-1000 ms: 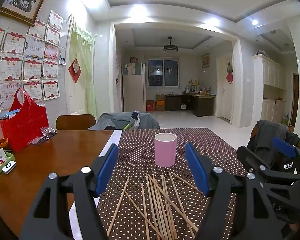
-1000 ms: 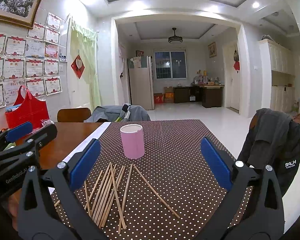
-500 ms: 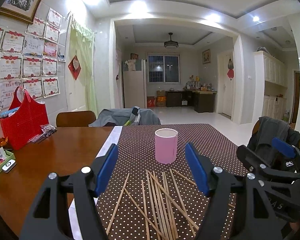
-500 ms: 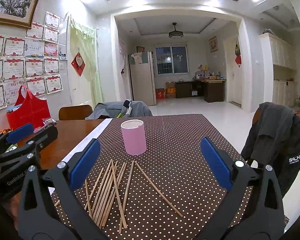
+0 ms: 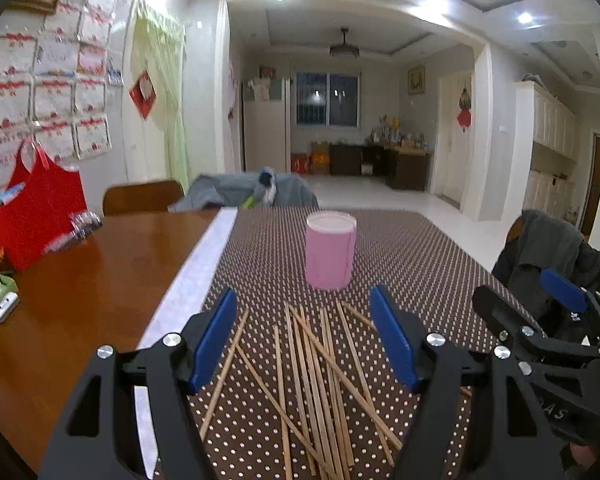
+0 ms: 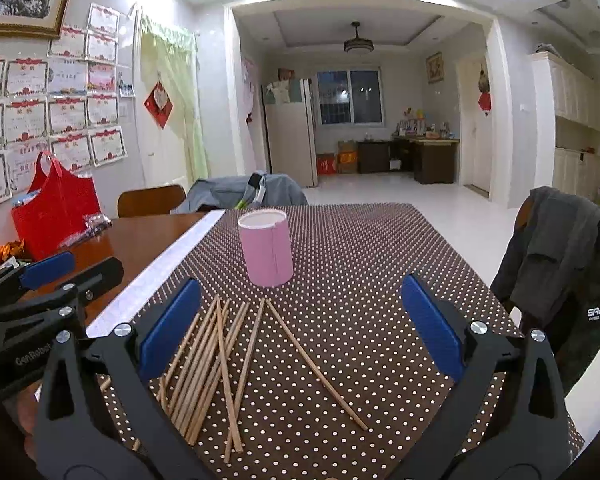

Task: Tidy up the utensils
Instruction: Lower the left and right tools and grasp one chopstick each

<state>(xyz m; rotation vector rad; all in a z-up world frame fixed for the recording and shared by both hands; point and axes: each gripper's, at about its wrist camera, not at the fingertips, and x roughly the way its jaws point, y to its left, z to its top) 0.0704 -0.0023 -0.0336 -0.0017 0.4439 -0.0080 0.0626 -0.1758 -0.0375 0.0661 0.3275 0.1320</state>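
— Left gripper (image 5: 304, 338)?
— Jaws spread wide, nothing between them, above the chopsticks (image 5: 320, 376).
— Right gripper (image 6: 300, 320)?
— Likewise spread and empty, over the same pile.
— Chopsticks where?
— Scattered loose on the dotted tablecloth (image 6: 372, 264), some crossing, just in front of the upright pink cup (image 6: 266, 252).
— Beyond that?
— Red bag (image 5: 36, 216) on bare wood, far left.

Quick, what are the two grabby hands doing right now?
Left gripper: open, holding nothing, above the chopsticks.
Right gripper: open, holding nothing.
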